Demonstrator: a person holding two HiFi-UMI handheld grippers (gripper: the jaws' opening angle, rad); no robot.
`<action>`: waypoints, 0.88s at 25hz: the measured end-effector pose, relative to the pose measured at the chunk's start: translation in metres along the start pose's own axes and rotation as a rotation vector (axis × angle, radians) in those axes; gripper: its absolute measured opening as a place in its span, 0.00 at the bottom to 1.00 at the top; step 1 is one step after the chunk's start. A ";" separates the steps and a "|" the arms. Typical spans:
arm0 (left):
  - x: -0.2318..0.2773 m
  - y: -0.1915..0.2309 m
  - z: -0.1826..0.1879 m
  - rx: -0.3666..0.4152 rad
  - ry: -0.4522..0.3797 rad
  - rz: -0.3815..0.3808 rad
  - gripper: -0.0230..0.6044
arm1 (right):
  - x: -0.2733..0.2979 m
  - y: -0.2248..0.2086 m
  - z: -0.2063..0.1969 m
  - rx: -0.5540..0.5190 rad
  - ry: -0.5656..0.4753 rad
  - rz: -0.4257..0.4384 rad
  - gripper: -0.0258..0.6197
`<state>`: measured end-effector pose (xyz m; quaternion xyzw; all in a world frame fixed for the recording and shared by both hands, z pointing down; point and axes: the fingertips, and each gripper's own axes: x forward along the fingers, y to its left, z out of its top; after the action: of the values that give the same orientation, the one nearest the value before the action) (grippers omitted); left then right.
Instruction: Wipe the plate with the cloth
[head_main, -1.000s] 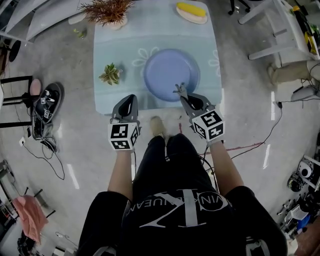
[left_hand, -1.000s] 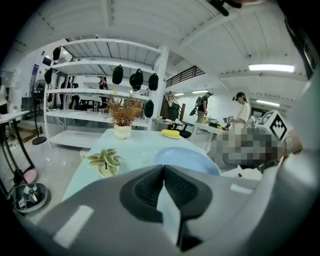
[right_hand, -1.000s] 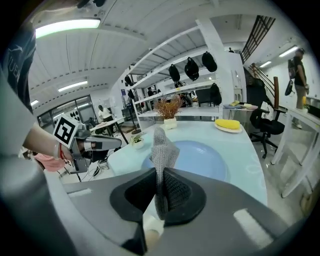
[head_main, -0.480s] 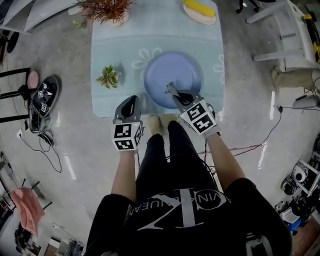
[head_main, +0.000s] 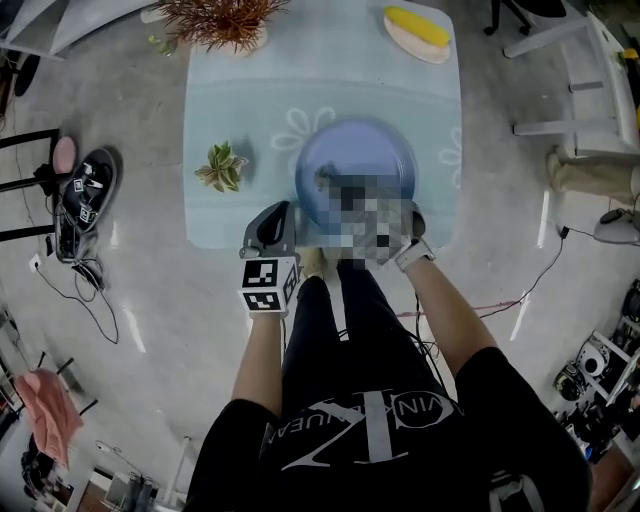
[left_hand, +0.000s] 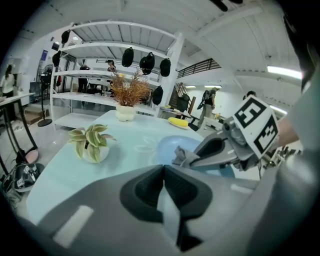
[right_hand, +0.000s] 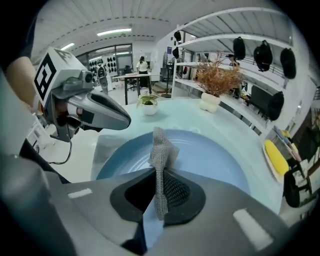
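Observation:
A round blue plate (head_main: 355, 150) lies on the pale blue table (head_main: 230, 100), near its front edge. My right gripper (right_hand: 157, 172) is shut on a grey mesh cloth (right_hand: 161, 150), and the cloth's free end stands up over the near part of the plate (right_hand: 215, 155). In the head view a mosaic patch hides most of this gripper. My left gripper (head_main: 279, 210) hovers at the table's front edge, left of the plate, shut with nothing in it. The left gripper view shows the cloth (left_hand: 181, 159) at the right gripper's tip, above the plate (left_hand: 172, 146).
A small potted plant (head_main: 222, 167) stands left of the plate. A pot of dried brown plants (head_main: 222, 20) is at the back left, a yellow item on a dish (head_main: 418, 30) at the back right. Sandals (head_main: 85, 195) lie on the floor to the left.
My right gripper has moved forward and left with the cloth, from the table's front edge to over the plate. The left gripper has shifted slightly toward the table.

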<state>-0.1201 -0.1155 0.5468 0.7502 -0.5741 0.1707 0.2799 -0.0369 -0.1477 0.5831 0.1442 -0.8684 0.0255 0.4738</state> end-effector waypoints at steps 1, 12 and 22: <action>0.002 -0.001 0.000 0.012 0.005 -0.005 0.04 | 0.005 -0.001 0.004 -0.022 0.000 0.005 0.08; 0.021 -0.006 0.000 0.088 0.072 -0.014 0.04 | 0.041 -0.037 0.029 -0.187 0.021 -0.007 0.08; 0.025 -0.011 -0.004 0.086 0.078 -0.017 0.04 | 0.033 -0.096 0.003 -0.206 0.103 -0.138 0.08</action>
<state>-0.1020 -0.1306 0.5620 0.7591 -0.5487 0.2221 0.2708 -0.0302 -0.2473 0.6002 0.1526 -0.8289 -0.0889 0.5307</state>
